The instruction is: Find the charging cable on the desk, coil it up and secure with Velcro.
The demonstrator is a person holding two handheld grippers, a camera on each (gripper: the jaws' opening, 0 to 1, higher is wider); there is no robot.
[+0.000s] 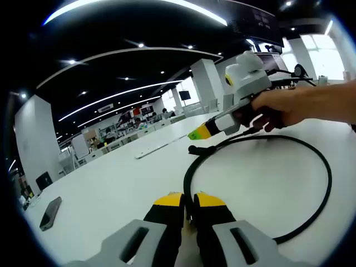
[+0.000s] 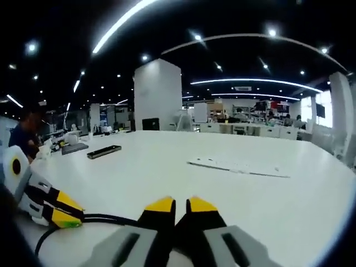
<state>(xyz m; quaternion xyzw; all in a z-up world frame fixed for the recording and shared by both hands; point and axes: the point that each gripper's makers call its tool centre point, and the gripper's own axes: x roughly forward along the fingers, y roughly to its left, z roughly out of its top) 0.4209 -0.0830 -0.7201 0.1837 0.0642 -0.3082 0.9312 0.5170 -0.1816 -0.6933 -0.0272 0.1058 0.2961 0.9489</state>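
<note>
One cable point(image 1: 328, 183) loops in wide ring on desk point(image 1: 111, 183), lying beyond left gripper point(image 1: 189, 201), jaws clenched on near arc. Right gripper point(image 1: 196, 134) clenched beside cable's far end.

Black cable point(image 1: 325, 183) on white desk point(image 1: 111, 183); yellow-tipped black jaws; dark, perhaps black, phone point(image 1: 50, 213).

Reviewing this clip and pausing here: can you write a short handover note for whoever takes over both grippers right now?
Left gripper: shut on the charging cable, pinning it near the desk.
Right gripper: jaws together over the cable; whether it grips is unclear. A hand holds it near the plug end.
Done: one loose loop lies on the desk.
Left: tighten the coil, fasten Velcro; no strap seen.
</note>
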